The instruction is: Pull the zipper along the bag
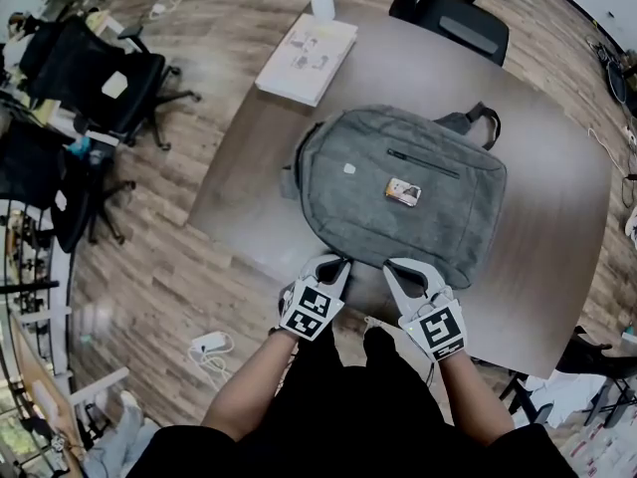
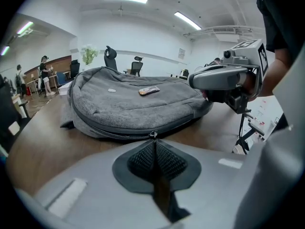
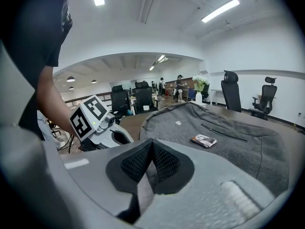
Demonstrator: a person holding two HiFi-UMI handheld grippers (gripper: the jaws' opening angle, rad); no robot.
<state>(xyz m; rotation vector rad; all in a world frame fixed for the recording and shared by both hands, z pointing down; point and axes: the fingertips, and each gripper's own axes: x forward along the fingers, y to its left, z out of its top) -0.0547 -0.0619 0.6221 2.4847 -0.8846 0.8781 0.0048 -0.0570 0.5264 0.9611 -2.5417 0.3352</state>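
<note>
A grey backpack [image 1: 398,182] lies flat on the brown table [image 1: 557,247], with a small printed packet [image 1: 403,192] on top of it. Both grippers meet its near edge. My left gripper [image 1: 336,265] is shut, and the metal zipper pull [image 2: 153,134] sits pinched at its tips, on the zipper [image 2: 114,133] that runs along the bag's side. My right gripper [image 1: 396,266] is shut on a fold of the bag's grey fabric [image 3: 148,173], just right of the pull. Each gripper shows in the other's view, close alongside.
A white book [image 1: 307,58] and a vase with a plant [image 1: 322,3] stand at the table's far side. Office chairs [image 1: 453,18] [image 1: 119,83] surround the table. A power strip [image 1: 209,344] lies on the floor near my legs. People stand far back in the room.
</note>
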